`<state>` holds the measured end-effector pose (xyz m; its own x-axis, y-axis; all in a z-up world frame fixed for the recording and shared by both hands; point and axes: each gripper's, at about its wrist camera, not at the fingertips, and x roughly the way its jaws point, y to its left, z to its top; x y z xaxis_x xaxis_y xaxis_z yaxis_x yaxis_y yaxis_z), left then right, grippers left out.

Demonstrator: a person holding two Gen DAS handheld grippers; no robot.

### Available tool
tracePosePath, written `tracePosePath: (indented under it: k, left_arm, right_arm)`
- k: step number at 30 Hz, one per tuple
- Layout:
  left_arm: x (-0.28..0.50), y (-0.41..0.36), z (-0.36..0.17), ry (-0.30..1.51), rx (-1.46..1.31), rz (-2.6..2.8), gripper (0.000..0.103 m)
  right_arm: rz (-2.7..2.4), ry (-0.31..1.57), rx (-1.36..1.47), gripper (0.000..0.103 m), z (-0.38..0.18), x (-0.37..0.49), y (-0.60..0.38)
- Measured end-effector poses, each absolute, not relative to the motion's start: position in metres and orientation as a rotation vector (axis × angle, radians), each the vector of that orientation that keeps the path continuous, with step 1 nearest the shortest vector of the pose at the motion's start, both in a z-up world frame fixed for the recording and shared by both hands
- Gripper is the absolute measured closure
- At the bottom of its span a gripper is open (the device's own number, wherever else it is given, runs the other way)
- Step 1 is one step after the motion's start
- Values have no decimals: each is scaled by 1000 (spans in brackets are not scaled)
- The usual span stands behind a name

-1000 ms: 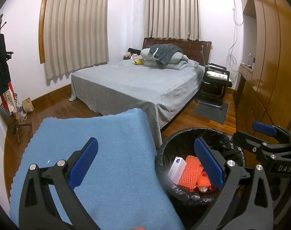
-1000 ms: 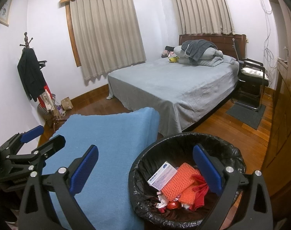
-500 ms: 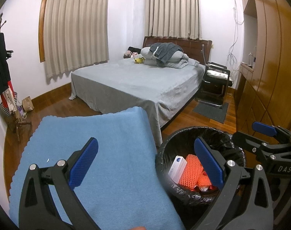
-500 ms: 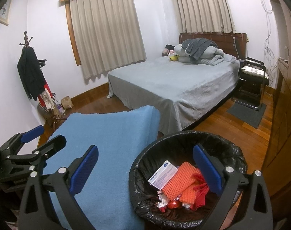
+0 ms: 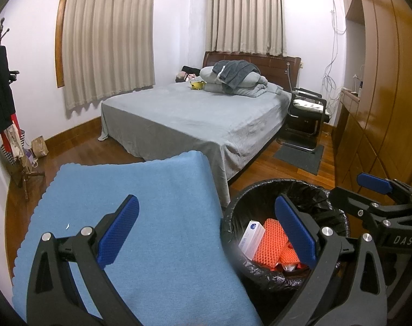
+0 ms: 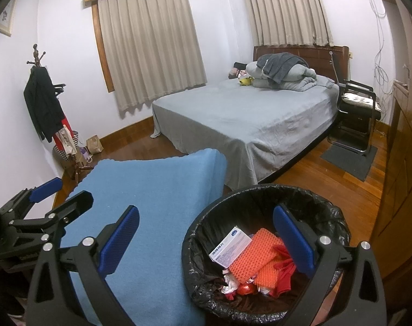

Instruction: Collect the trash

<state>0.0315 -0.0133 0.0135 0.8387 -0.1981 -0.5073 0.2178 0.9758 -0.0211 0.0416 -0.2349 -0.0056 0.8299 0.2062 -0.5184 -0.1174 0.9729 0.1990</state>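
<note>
Right wrist view looks down into the trash bin [image 6: 263, 203], a round can lined with a black bag, standing on the wooden floor [image 6: 342, 179] just beside the blue cloth [image 6: 157, 195] that covers a raised surface to its left. Inside the bin lie a white box [image 6: 230, 247] with blue print, an orange mesh pad [image 6: 253, 255] touching it, some red scraps [image 6: 283, 271] and crumpled white bits near the bottom. The right gripper [image 6: 206, 241] hangs over the bin's near left rim with its blue-padded jaws spread wide and nothing between them. From the left wrist view the left gripper [image 5: 206, 231] is likewise spread wide and empty, one finger over the blue cloth [image 5: 140, 203] and the other over the bin [image 5: 260, 195], where the white box [image 5: 250, 235] and orange mesh pad [image 5: 275, 240] show again. Each gripper appears at the edge of the other's view, the two held side by side. Beyond the cloth stands a bed [image 6: 238, 119] under a grey sheet, with folded bedding [image 6: 284, 74] piled at its headboard. A black chair [image 6: 358, 103] sits beside the bed, a coat rack [image 6: 40, 92] stands by the left wall, and beige curtains [image 6: 149, 43] cover the windows.
</note>
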Motion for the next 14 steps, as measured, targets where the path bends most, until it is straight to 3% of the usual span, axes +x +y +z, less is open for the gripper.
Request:
tracePosePath:
  k: [14]
  left_arm:
    - [31, -13, 13, 534, 37, -221, 6]
  right_arm:
    - [173, 568, 161, 6, -5, 42, -236]
